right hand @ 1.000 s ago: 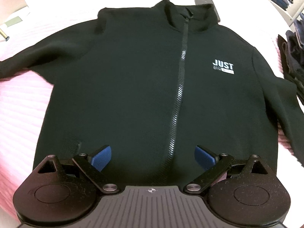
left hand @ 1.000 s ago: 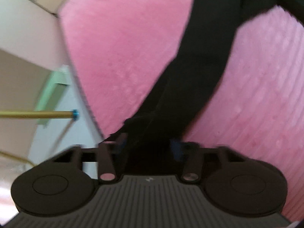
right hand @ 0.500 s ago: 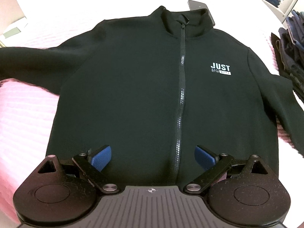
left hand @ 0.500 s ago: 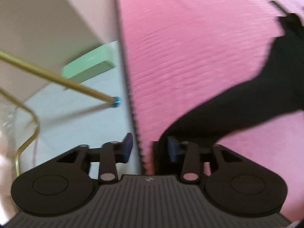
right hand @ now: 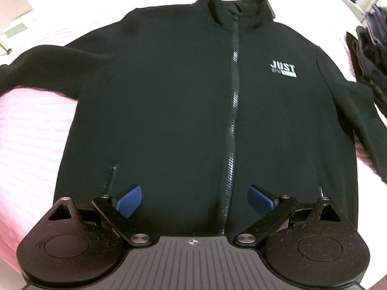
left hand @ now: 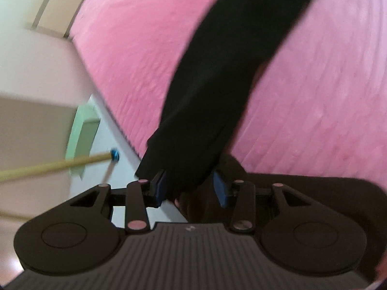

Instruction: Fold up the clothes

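My left gripper (left hand: 189,189) pinches sleeve cuff (left hand: 179,166), ready to swing it inward. My right gripper (right hand: 194,199) wide, empty, over hem, waiting. Jacket (right hand: 193,101) flat on pink bedspread (right hand: 31,140), zipped, collar at 12 o'clock, clothes pile (right hand: 372,55) at 2.

Black jacket (right hand: 183,111) with a black zipper (right hand: 234,111) of scale-like pattern and a white "JUST" logo (right hand: 283,69) on the chest. Pink ribbed bedcover (left hand: 314,101) with fine parallel lines, under a black sleeve (left hand: 217,84). Blue textured pads (right hand: 128,199) on black gripper fingers. Gold-coloured rod (left hand: 55,166) with a blue tip (left hand: 114,155). Pale green box (left hand: 82,130) on a whitish floor. Dark blue and black folded clothes (right hand: 370,48) at the edge.
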The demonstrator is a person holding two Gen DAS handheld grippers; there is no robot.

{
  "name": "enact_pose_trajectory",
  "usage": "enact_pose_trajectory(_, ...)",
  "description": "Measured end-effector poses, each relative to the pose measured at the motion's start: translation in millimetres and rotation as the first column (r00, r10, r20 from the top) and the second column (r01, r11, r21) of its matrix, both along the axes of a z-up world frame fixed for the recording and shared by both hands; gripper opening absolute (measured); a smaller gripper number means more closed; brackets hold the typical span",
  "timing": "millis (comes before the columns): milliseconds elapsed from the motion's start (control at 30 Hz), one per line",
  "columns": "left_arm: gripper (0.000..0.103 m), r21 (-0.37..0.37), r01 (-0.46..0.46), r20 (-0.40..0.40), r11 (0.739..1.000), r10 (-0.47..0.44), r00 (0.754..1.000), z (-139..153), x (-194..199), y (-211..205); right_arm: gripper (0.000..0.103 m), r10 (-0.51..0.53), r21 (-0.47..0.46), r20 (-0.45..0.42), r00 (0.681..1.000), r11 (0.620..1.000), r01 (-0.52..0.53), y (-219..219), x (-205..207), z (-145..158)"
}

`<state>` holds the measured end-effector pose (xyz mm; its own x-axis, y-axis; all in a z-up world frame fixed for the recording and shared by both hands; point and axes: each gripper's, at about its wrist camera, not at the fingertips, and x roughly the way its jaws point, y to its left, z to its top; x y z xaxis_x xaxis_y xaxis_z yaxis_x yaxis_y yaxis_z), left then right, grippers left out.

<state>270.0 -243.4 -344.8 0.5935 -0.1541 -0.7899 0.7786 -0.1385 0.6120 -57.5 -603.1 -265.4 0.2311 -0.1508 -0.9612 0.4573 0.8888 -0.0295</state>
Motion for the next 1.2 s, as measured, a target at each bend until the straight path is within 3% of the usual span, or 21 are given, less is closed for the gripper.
enact_pose_trajectory(100, 0.036, 0.080, 0.096, 0.045, 0.992, -0.100, 0.994, -33.2, 1.5, -10.2, 0.097, 0.012, -0.014, 0.005, 1.000, 1.000, -0.012, 0.5, 0.0, 2.3)
enact_pose_trajectory(200, 0.007, 0.128, 0.126, 0.052, 0.984, -0.134, 0.990, -44.8, 6.9, -12.6, 0.097, 0.002, -0.028, -0.001, 1.000, 1.000, -0.002, -0.6, -5.2, 3.7)
enact_pose_trajectory(300, 0.006, 0.038, -0.007, 0.072, 0.999, 0.004, 0.997, -5.8, 7.0, -7.3, 0.097, -0.033, -0.033, -0.003, 0.999, 0.999, 0.032, -4.4, -12.0, 7.4)
enact_pose_trajectory(400, 0.006, 0.037, -0.083, 0.065, 0.996, 0.081, 0.995, 27.5, -15.0, 14.7, 0.097, -0.065, -0.029, -0.001, 0.998, 0.997, 0.065, -9.0, -17.8, 9.9)
enact_pose_trajectory(533, 0.013, 0.131, -0.078, -0.003, 0.988, 0.079, 0.997, 6.5, -42.7, 38.8, 0.097, -0.093, -0.008, 0.011, 0.996, 0.996, 0.093, -11.9, -19.0, 8.9)
enact_pose_trajectory(633, 0.016, 0.164, -0.076, 0.007, 0.983, 0.076, 0.997, -8.9, -54.9, 41.7, 0.097, -0.084, -0.001, 0.030, 0.996, 0.996, 0.085, -11.1, -18.8, 13.5)
enact_pose_trajectory(767, 0.020, 0.168, -0.126, 0.008, 0.978, 0.127, 0.992, 0.0, -59.7, 38.7, 0.097, -0.078, -0.011, 0.052, 0.996, 0.997, 0.078, -13.9, -27.2, 25.3)
enact_pose_trajectory(867, 0.021, 0.191, -0.202, 0.032, 0.961, 0.200, 0.979, 11.3, -59.3, 46.8, 0.097, -0.129, -0.013, 0.067, 0.989, 0.991, 0.130, -22.5, -40.1, 33.8)
enact_pose_trajectory(967, 0.021, 0.147, -0.298, 0.013, 0.943, 0.300, 0.954, 33.5, -55.1, 48.0, 0.097, -0.203, -0.002, 0.094, 0.975, 0.979, 0.204, -32.6, -56.1, 45.0)
enact_pose_trajectory(1100, 0.021, 0.021, -0.433, -0.095, 0.901, 0.433, 0.897, 72.7, -60.1, 35.0, 0.097, -0.270, -0.011, 0.128, 0.954, 0.962, 0.274, -43.7, -79.6, 63.0)
enact_pose_trajectory(1133, 0.023, -0.028, -0.481, -0.152, 0.877, 0.471, 0.869, 83.8, -60.8, 28.7, 0.097, -0.284, -0.016, 0.137, 0.949, 0.957, 0.289, -46.7, -85.9, 68.5)
enact_pose_trajectory(1200, 0.032, -0.130, -0.600, -0.310, 0.789, 0.542, 0.781, 108.8, -69.3, 17.6, 0.097, -0.309, -0.030, 0.162, 0.937, 0.948, 0.317, -54.4, -99.6, 80.8)
